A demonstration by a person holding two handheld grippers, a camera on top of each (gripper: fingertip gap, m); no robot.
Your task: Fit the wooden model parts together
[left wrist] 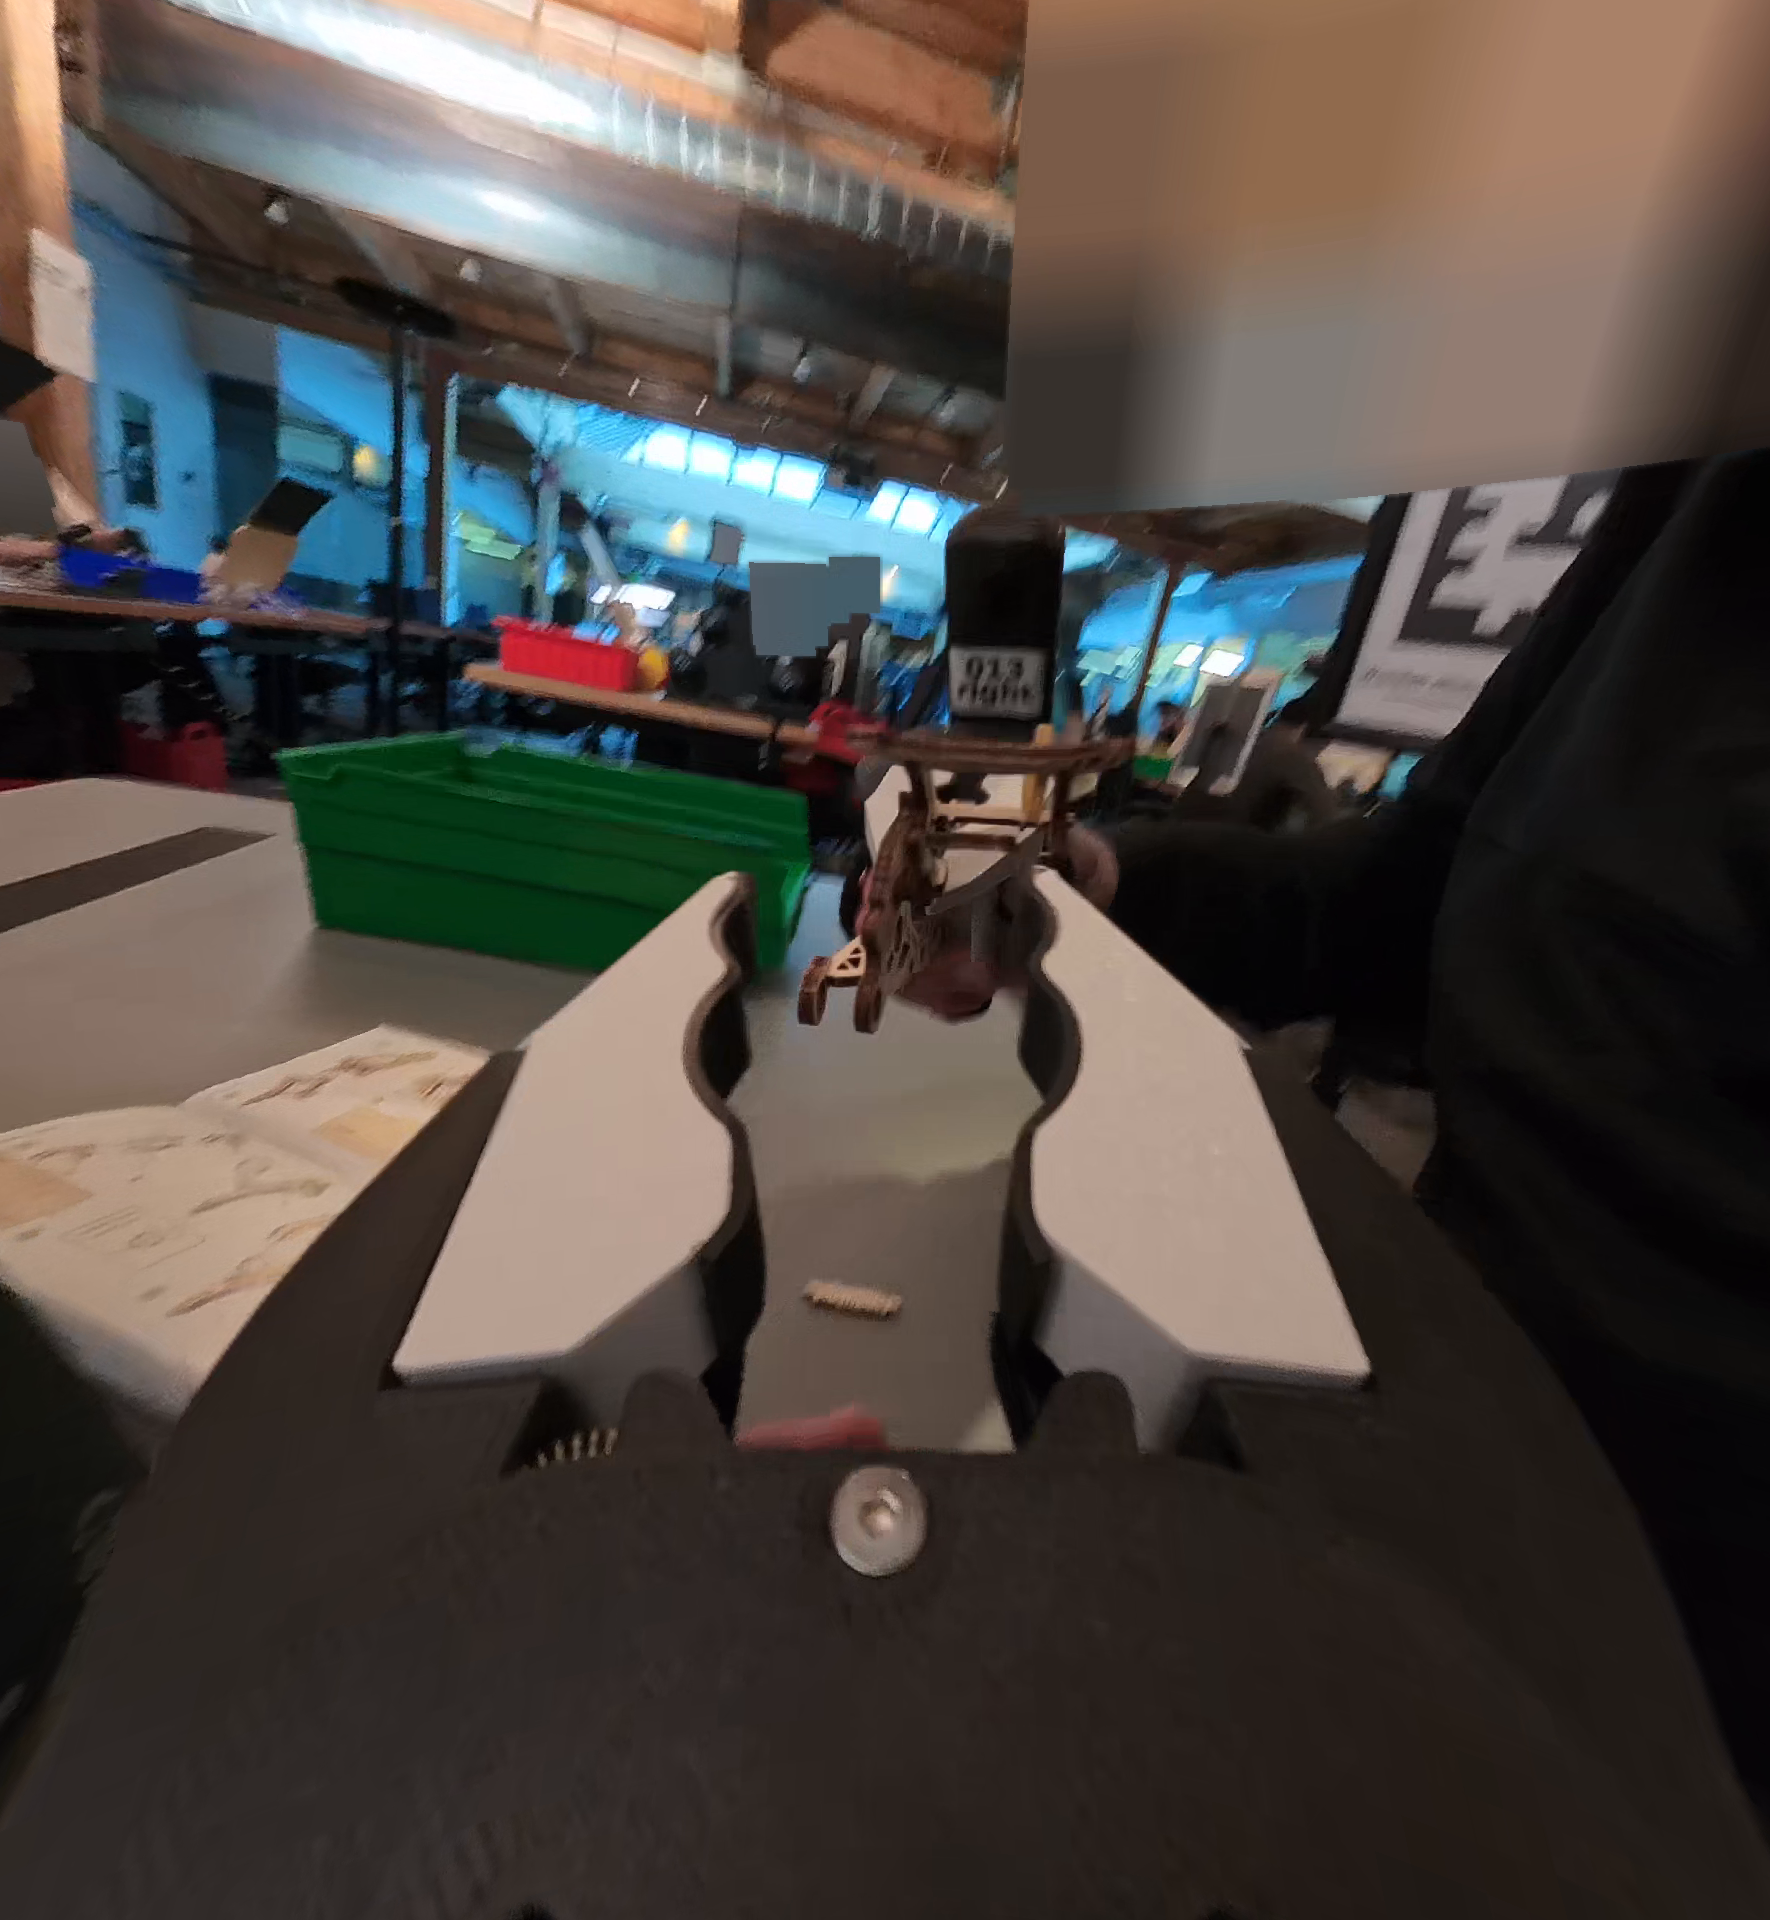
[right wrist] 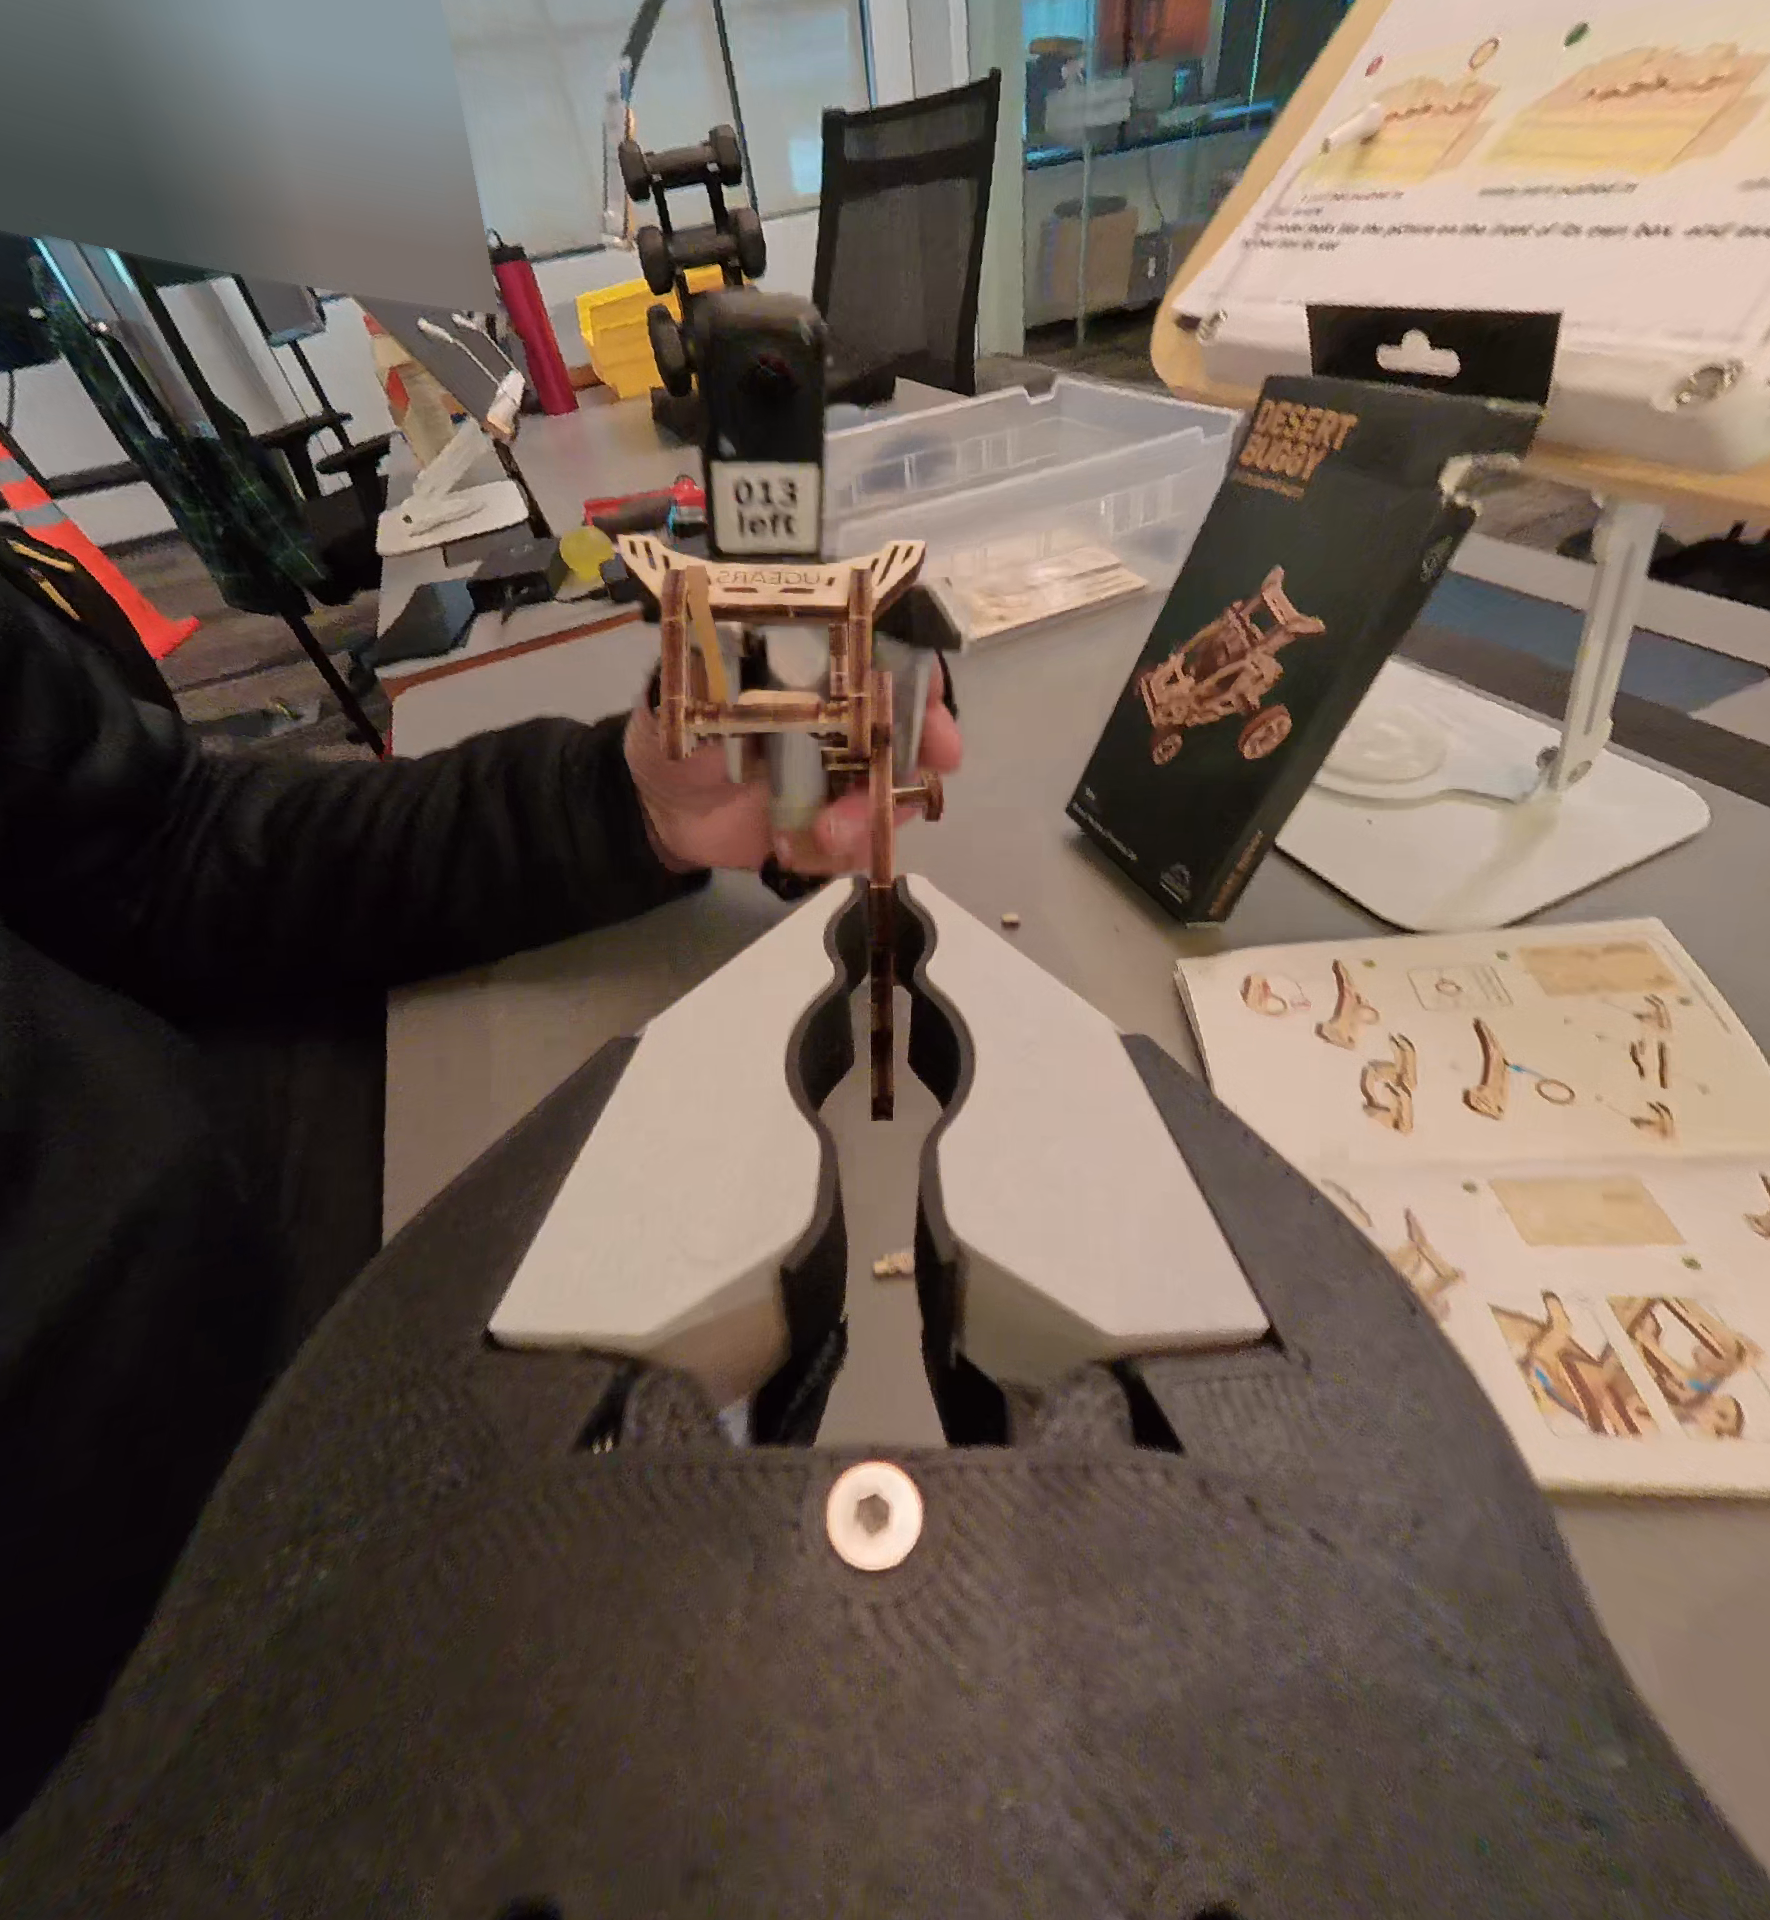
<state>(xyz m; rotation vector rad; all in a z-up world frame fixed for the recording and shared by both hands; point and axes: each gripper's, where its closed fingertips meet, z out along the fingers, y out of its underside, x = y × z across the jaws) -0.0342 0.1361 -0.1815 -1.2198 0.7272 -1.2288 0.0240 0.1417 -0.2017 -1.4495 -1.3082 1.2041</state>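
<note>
Grey tabletop [right wrist: 1068, 883] below, wooden frame [right wrist: 756, 665] up in the air at the tips of the spread-apart left tongs [left wrist: 891, 914], right tongs [right wrist: 879, 904] clamped on its thin strip [right wrist: 881, 1029]; any twist could snap the strip or pop the joint.

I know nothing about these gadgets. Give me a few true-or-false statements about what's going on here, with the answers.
1. The right tool grips a thin wooden strip. True.
2. The left tool is shut tight. False: its fingers stand wide apart.
3. A green bin sits on the table. True.
4. The dark box lies flat. False: it stands upright.
5. The booklet is closed. False: it lies open.
</note>
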